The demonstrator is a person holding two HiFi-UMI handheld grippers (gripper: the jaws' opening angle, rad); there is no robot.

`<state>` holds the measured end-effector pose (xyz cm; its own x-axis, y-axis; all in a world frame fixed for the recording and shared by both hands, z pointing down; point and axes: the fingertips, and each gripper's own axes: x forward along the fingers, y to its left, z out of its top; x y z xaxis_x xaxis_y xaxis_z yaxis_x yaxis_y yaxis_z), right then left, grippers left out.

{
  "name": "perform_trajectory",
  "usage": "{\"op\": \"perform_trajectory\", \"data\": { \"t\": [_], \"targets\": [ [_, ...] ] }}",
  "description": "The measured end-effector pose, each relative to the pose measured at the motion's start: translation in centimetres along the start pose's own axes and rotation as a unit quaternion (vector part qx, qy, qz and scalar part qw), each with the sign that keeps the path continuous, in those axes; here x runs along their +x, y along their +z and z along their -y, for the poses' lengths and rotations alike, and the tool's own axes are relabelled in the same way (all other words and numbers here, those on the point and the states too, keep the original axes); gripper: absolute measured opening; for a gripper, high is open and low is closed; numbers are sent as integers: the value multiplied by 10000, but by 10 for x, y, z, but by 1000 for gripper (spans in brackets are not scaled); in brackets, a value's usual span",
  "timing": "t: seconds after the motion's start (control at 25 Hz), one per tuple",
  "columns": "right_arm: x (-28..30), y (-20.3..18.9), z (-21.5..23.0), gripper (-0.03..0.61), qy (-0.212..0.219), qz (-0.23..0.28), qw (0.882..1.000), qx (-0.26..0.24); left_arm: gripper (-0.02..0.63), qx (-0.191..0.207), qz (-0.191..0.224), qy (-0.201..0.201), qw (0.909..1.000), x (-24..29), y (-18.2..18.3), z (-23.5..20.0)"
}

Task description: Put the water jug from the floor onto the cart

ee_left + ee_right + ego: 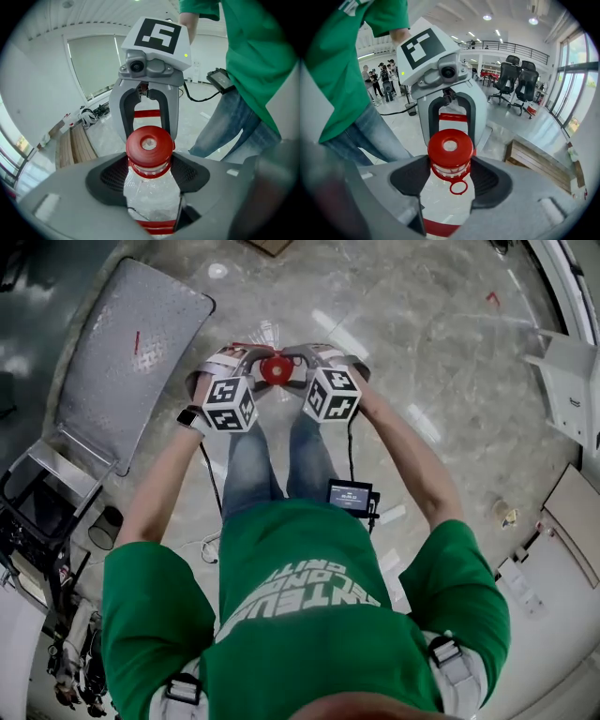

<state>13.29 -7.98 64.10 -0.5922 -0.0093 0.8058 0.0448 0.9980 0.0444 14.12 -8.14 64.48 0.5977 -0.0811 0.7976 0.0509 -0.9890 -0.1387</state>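
Clear plastic jug point(150, 197), round red cap point(149, 144)

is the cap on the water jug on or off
On. The round red plastic cap sits on the clear plastic water jug's neck, with its red pull ring hanging below the rim.

Clear, glossy plastic water jug point(152, 199) with a shiny red plastic cap point(149, 144). Left tool point(149, 174) and right tool point(450, 176) in matt grey plastic. Polished, reflective stone-look floor point(422, 352). Cart point(131, 362) deck of rough-textured grey metal.
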Motion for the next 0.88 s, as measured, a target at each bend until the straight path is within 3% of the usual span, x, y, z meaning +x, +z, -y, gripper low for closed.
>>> {"op": "perform_trajectory", "data": {
  "t": [0.4, 0.88],
  "targets": [
    [-69, 88, 28, 253, 35, 83, 9994, -323, 301, -144, -26, 270, 9995, -103, 35, -34],
    [-81, 123, 44, 255, 42, -19, 9984, -571, 301, -252, 0, 504, 9984, -139, 34, -51]
  ]
}}
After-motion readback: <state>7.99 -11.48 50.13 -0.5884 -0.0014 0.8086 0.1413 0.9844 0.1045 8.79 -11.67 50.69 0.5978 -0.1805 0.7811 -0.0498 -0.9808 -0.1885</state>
